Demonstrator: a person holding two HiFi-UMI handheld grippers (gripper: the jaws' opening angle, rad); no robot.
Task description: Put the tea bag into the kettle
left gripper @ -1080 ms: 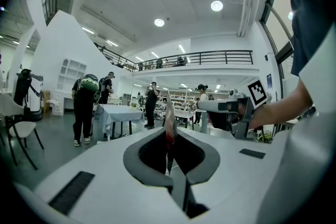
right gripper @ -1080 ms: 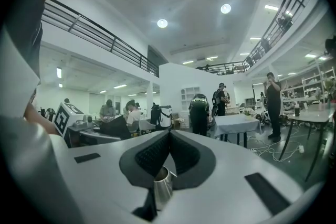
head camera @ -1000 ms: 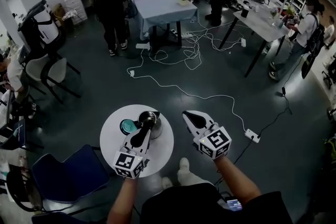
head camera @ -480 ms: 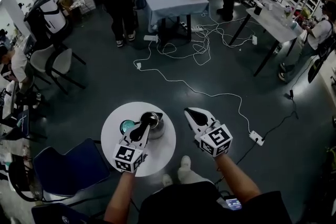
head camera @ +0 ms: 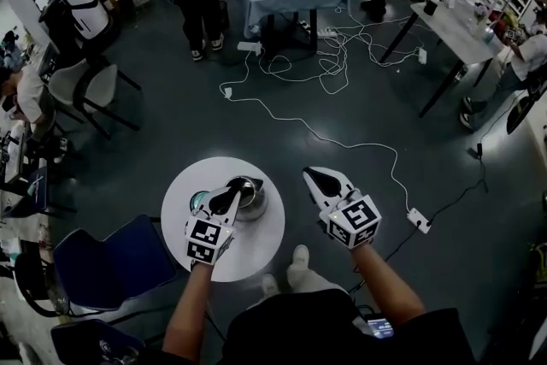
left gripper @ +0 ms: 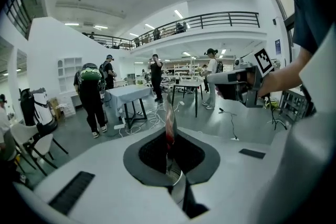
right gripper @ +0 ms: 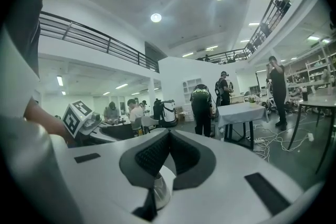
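Above the kettle (head camera: pixel 250 198) on the counter (head camera: pixel 261 254), left gripper (head camera: pixel 226 201) fingers pinch the tea bag (left gripper: pixel 169 124) upright; right gripper (head camera: pixel 320 179), closed and empty, sits farther off

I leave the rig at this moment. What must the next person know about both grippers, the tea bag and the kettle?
Left gripper: shut on the tea bag, which stands upright in its grip. In the head view its tip is at the left rim of the kettle.
Right gripper: shut and empty, held off the round white table, to its right.
Done: tea bag is gripped and at the kettle.
Left: lower it into the kettle, whose top looks open, and release.
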